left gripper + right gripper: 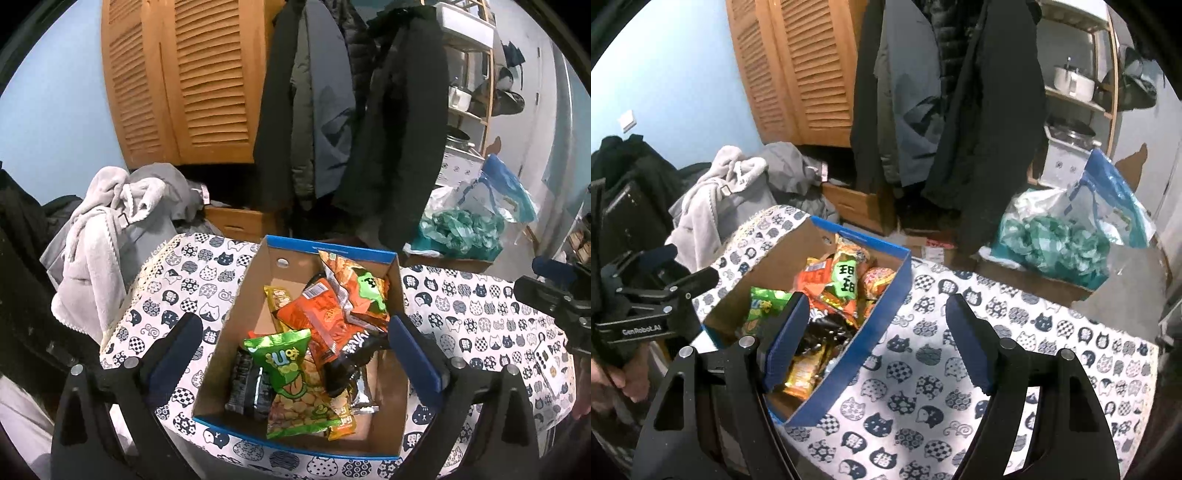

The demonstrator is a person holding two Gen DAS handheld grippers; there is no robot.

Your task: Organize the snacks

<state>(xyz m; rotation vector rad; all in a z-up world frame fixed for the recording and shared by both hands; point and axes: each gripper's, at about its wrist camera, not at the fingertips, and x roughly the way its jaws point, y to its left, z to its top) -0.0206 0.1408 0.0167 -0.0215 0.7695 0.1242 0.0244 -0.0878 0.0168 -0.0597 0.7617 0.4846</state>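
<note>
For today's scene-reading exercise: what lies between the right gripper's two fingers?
Right wrist view: only bare cat-print tablecloth shows between the open right gripper fingers; the snack box sits beside its left finger.

The left gripper (295,347) was a black frame with 2 long fingers, each faced on its inner side with a dark blue pad (415,354) whose edge was finely ribbed. Round silver screw heads (458,363) sat at the finger pivots, and triangular cut-outs opened the black arms at 5 and 7 o'clock. The right gripper (877,339) matched it: black arms, blue ribbed pads (967,343), silver screws (1008,344), triangular openings. In the right wrist view, at 9 o'clock, the other gripper's black body carried white lettering reading "GenRobot.AI" (641,329), with small silver bolts above it.
</note>
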